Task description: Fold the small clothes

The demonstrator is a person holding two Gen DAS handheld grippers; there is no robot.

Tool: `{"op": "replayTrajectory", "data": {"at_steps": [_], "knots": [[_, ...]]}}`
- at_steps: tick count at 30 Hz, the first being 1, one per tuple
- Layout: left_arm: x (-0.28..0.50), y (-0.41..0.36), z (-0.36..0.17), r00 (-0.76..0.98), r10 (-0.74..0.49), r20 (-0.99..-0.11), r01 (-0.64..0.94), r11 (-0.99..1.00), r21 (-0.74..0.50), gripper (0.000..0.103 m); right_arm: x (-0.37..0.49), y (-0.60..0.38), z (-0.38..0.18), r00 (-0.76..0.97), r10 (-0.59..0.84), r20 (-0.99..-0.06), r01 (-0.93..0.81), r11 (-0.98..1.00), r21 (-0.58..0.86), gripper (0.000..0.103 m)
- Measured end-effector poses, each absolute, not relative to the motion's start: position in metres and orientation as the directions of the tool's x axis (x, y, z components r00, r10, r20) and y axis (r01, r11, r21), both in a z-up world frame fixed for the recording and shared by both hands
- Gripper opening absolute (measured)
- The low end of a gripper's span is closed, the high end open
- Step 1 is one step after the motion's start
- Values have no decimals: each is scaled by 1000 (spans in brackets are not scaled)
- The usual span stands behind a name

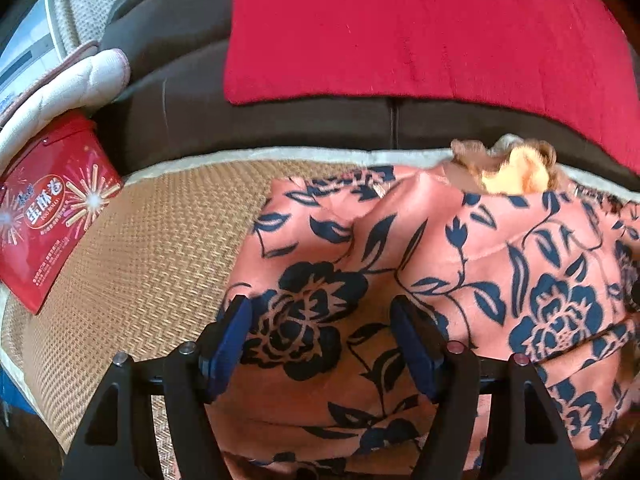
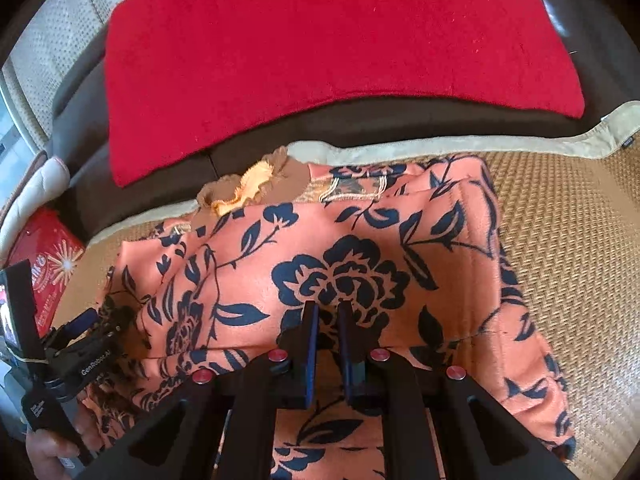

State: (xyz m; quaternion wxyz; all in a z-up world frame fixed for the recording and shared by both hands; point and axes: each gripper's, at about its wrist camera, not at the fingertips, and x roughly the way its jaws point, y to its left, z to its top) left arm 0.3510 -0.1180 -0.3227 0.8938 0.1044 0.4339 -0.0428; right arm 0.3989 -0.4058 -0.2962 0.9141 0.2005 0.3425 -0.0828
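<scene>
An orange garment with dark blue flowers (image 1: 420, 272) lies crumpled on a woven straw mat (image 1: 152, 240); it also fills the right wrist view (image 2: 340, 264). A brown and yellow frilled piece (image 1: 508, 164) sticks out at its far edge, also in the right wrist view (image 2: 248, 184). My left gripper (image 1: 322, 320) is open, its blue pads just above the cloth near its left edge. My right gripper (image 2: 328, 316) is nearly shut with a narrow gap, hovering over the garment's middle; I see no cloth between the pads. The left gripper (image 2: 92, 324) shows at the garment's left edge.
A red blanket (image 1: 420, 28) drapes over the dark brown sofa back (image 1: 280, 120). A red snack box (image 1: 44, 216) lies at the mat's left end, next to a white padded cushion (image 1: 76, 84). The mat (image 2: 568, 240) extends to the garment's right.
</scene>
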Motion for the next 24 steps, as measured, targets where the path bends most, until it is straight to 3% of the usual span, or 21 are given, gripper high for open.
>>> {"op": "replayTrajectory", "data": {"at_steps": [16, 24], "knots": [[299, -121, -279, 751, -10, -660, 182, 964, 192, 72, 375, -413, -287, 786, -10, -618, 271, 905, 329, 13], [320, -119, -285, 764, -30, -645, 186, 967, 175, 72, 393, -397, -290, 785, 27, -619, 231, 914, 333, 13]]}}
